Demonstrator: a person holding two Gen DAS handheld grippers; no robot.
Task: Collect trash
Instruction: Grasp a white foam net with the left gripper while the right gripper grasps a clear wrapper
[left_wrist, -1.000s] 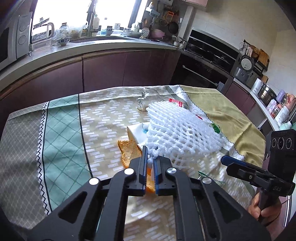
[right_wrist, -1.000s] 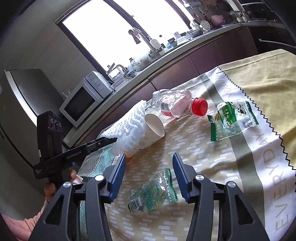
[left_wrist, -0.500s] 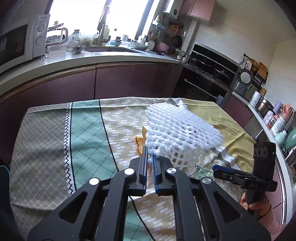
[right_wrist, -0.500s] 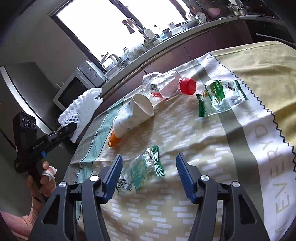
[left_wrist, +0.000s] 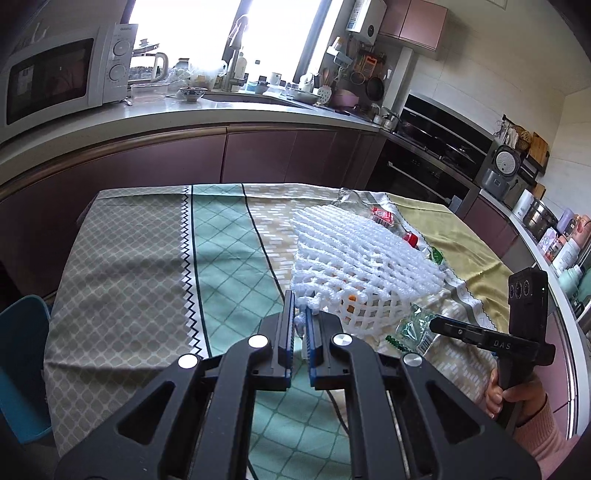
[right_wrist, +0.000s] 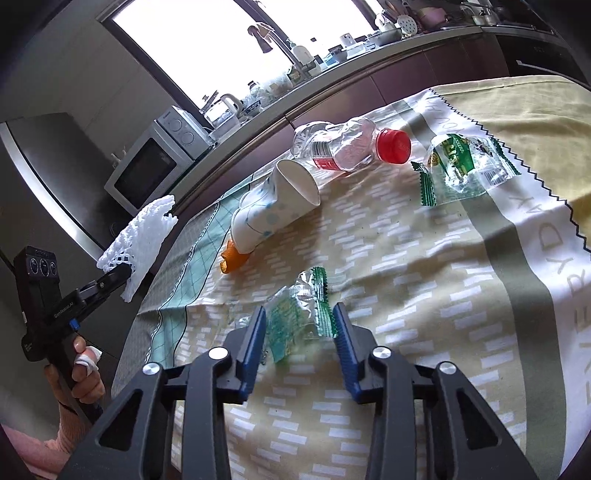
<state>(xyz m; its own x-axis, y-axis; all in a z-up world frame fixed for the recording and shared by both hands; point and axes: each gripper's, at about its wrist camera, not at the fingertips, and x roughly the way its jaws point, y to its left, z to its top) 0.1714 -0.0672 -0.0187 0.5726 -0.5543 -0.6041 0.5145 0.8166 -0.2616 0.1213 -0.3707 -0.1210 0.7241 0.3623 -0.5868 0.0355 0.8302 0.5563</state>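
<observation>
Left gripper: I have it clamped on a corner of the white foam net; the net hangs clear of the tablecloth so that it can be carried off without dragging over other items.

Foam net, position: held in the air at the left side of the table, forward of the left jaws; in the right wrist view it shows beyond the table edge.

Right gripper: jaws closing, one on each side of the crumpled green-and-clear wrapper. The pads do not yet appear to press it, so I count it as not grasped.

Wrapper, position: lying on the cloth between the right fingers, near the table's front edge.

Approach reason: I hold the right gripper angled down and low so that both fingers straddle the thin film; my judgement is that a flat wrapper needs the tips almost on the cloth.

Remaining trash: paper cup on its side with an orange peel touching its base; crushed bottle with red cap just behind the cup; second green wrapper beside the cap.

Risk, judged: the closing tips may pinch the cloth with the film.
</observation>
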